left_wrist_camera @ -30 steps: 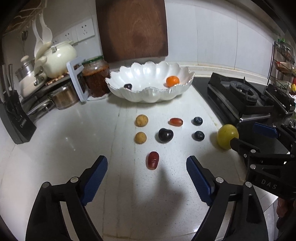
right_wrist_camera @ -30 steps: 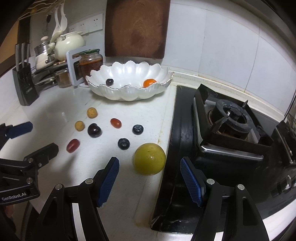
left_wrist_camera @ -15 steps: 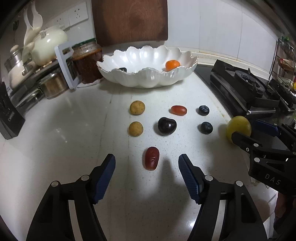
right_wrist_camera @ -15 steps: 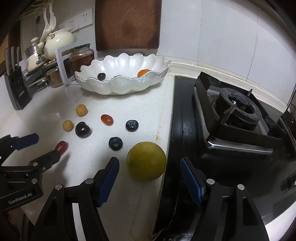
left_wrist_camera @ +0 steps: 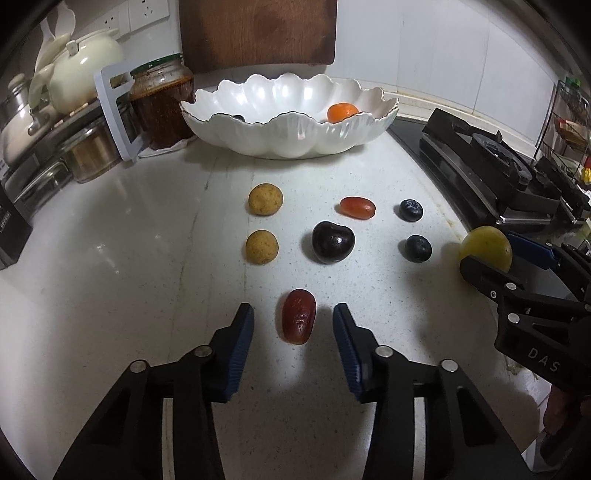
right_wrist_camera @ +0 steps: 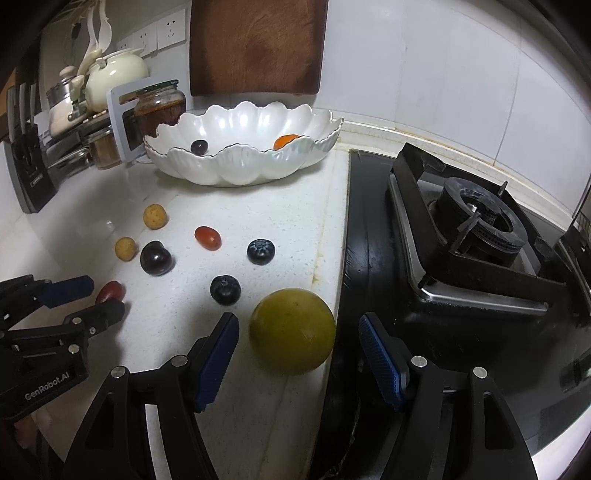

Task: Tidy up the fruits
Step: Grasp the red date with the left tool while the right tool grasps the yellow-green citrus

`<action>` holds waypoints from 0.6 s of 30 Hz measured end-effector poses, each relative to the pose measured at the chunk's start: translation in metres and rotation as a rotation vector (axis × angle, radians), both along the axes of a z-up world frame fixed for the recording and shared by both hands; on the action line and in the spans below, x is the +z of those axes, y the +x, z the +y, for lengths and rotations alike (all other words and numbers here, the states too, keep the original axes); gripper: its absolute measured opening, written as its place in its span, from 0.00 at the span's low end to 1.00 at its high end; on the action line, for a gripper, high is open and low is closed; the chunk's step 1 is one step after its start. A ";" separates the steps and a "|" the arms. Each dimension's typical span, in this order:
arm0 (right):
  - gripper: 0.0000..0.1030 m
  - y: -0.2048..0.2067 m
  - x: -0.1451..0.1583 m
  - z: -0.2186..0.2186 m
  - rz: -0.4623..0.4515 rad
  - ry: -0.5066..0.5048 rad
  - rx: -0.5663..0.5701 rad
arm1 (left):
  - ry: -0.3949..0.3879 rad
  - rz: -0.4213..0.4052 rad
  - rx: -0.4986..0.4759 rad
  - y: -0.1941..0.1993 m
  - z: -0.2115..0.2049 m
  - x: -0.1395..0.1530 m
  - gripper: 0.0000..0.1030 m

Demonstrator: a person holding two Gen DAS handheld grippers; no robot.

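A wrinkled red date (left_wrist_camera: 298, 316) lies on the white counter between the blue pads of my left gripper (left_wrist_camera: 293, 326), whose jaws are closing; gaps still show on both sides of it. My right gripper (right_wrist_camera: 298, 338) stands open around a round green fruit (right_wrist_camera: 291, 330) at the counter's edge by the stove, its pads apart from the fruit. Beyond lie two tan longans (left_wrist_camera: 265, 199), a dark cherry (left_wrist_camera: 332, 242), a red cherry tomato (left_wrist_camera: 357, 207) and two blueberries (left_wrist_camera: 410, 210). The white scalloped bowl (left_wrist_camera: 295, 138) holds an orange fruit (left_wrist_camera: 342, 112) and a dark one (right_wrist_camera: 199, 147).
A gas stove (right_wrist_camera: 476, 236) fills the right side. A jar of red sauce (left_wrist_camera: 161, 99), a white teapot (left_wrist_camera: 85, 79), pots on a rack and a knife block (right_wrist_camera: 29, 177) crowd the left back. A wooden board (left_wrist_camera: 258, 33) leans on the tiled wall.
My left gripper came down closer to the red date and its jaws narrowed around it. The right gripper edged nearer the green fruit, which now sits between its fingers.
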State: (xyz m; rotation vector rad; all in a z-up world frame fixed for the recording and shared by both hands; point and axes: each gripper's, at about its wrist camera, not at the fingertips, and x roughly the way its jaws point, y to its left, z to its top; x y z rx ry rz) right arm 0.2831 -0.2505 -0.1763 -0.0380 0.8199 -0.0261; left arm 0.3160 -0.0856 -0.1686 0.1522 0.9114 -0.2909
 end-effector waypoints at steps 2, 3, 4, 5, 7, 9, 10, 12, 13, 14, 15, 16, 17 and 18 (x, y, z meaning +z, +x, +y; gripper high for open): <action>0.63 0.000 0.000 0.000 -0.001 -0.003 0.000 | 0.000 0.000 -0.001 0.000 0.000 0.000 0.37; 0.60 0.001 0.000 0.000 0.003 -0.001 0.004 | -0.001 0.000 -0.002 0.001 0.000 0.000 0.36; 0.59 0.002 -0.001 0.000 0.008 -0.005 0.007 | -0.002 0.000 -0.002 0.001 0.000 0.000 0.34; 0.57 0.003 -0.002 0.001 0.010 -0.006 0.010 | -0.004 0.002 -0.003 0.001 0.000 0.000 0.32; 0.52 0.003 -0.003 0.002 0.014 -0.011 0.013 | -0.005 0.008 -0.004 0.002 0.000 -0.001 0.29; 0.49 0.004 -0.004 0.004 0.017 -0.019 0.016 | -0.014 0.022 -0.001 0.004 0.001 -0.003 0.27; 0.49 0.003 -0.005 0.005 0.016 -0.023 0.016 | -0.020 0.023 0.000 0.003 0.001 -0.003 0.24; 0.48 0.003 -0.005 0.006 0.015 -0.027 0.016 | -0.030 0.025 0.002 0.004 0.002 -0.003 0.20; 0.48 0.002 -0.005 0.006 0.014 -0.027 0.016 | -0.039 0.027 0.002 0.004 0.002 -0.002 0.18; 0.48 0.002 -0.005 0.005 0.014 -0.022 0.015 | -0.040 0.024 0.003 0.004 0.002 -0.002 0.17; 0.48 0.002 -0.005 0.004 0.015 -0.013 0.015 | -0.037 0.022 0.003 0.003 0.002 -0.002 0.17; 0.48 0.001 -0.004 0.004 0.015 -0.004 0.015 | -0.037 0.020 0.001 0.003 0.002 -0.001 0.17; 0.48 0.001 -0.004 0.004 0.017 0.005 0.016 | -0.040 0.017 0.000 0.002 0.001 0.000 0.17; 0.48 0.000 -0.003 0.004 0.015 0.008 0.016 | -0.042 0.013 0.000 0.002 0.001 0.001 0.17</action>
